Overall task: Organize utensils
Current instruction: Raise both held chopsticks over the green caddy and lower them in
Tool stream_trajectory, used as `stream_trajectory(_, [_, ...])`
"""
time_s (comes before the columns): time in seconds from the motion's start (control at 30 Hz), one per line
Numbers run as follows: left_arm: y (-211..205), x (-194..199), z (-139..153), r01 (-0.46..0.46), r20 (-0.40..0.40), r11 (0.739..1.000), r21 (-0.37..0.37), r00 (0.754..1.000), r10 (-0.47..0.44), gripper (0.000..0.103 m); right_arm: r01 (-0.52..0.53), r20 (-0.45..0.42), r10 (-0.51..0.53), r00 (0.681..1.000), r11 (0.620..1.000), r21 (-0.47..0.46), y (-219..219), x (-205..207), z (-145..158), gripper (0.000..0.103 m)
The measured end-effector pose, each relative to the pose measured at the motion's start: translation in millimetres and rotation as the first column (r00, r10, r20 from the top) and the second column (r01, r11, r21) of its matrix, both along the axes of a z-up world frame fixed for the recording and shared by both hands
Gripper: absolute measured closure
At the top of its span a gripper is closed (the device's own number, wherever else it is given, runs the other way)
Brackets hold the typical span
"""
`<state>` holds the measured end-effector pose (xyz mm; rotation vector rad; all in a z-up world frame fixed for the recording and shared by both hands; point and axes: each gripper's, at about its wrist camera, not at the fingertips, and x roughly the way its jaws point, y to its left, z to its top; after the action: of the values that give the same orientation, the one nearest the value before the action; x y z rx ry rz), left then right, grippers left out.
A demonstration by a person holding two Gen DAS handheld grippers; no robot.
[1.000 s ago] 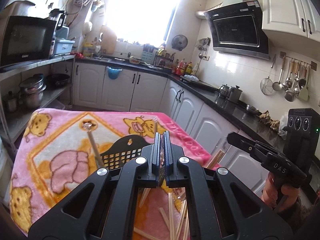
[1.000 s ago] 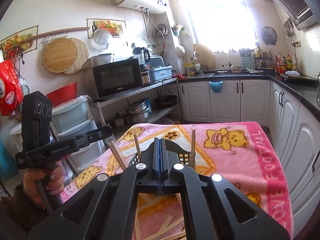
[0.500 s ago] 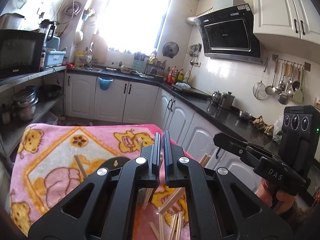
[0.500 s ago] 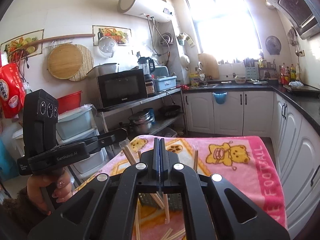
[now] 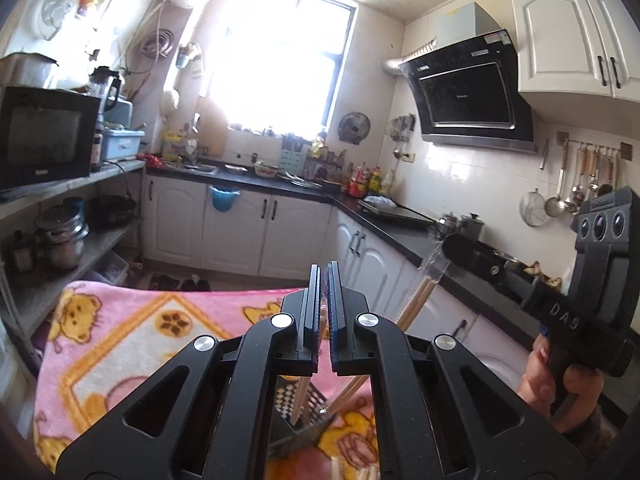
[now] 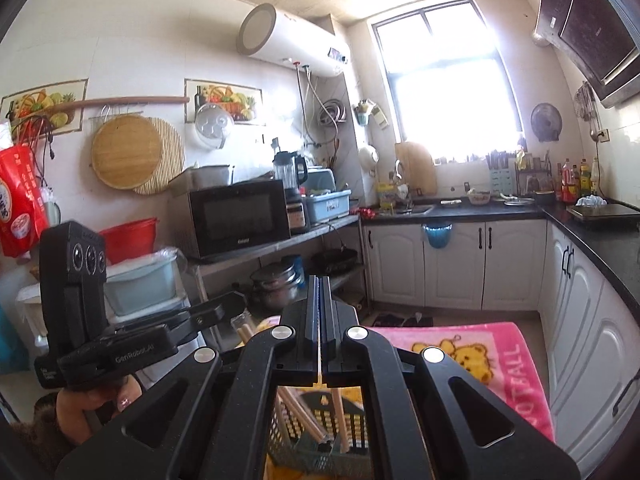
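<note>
Lifting is the change to note: against the views of a moment ago, both cameras now take in more wall and ceiling and less of the pink blanket that covers the tabletop. Both units have risen together and tipped closer to level.

**Gripper state**
- Left hand-held gripper: jaws together, pads almost touching. No object can be made out between them.
- Right hand-held gripper: jaws together. A thin pale line shows in the gap; whether it is an object or the background cannot be told.
- Neither opening has altered over the last second.

**Location of the task items**
- The black perforated basket sits on the blanket, below and just ahead of both sets of jaws. It shows only through the frame window of each unit, where earlier its rim was visible beyond the jaws.
- Several chopsticks stand tilted inside the basket. One pair leans out toward the right side in the left wrist view.
- Loose chopsticks lie on the blanket at the bottom edge of the left wrist view, outside the basket.

**Meaning for the task**
- The rise with closed jaws reads as a withdrawal from the basket, probably after a placement.
- Sorting is judged incomplete, since loose chopsticks remain outside the basket.
- The next pick calls for opening one set of jaws and descending to a loose chopstick.
</note>
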<state>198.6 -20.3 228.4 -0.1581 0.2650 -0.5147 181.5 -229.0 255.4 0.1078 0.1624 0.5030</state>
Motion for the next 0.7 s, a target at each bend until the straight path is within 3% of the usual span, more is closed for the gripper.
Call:
stream_trajectory(0.23, [8,15,-12,-0.037,-0.02,0.999,-0.01,0.999,0.037,0.102,0.019,-0.018,-0.02,1.0,1.0,-0.012,5,25,-4,0.102])
stream_trajectory(0.7, [4,38,-64,-0.056,-0.118,0.998,-0.002,0.991,0.056,0.101,0.031,-0.147,-0.031,0.989,1.0,-0.001,9,59,-56,0.102])
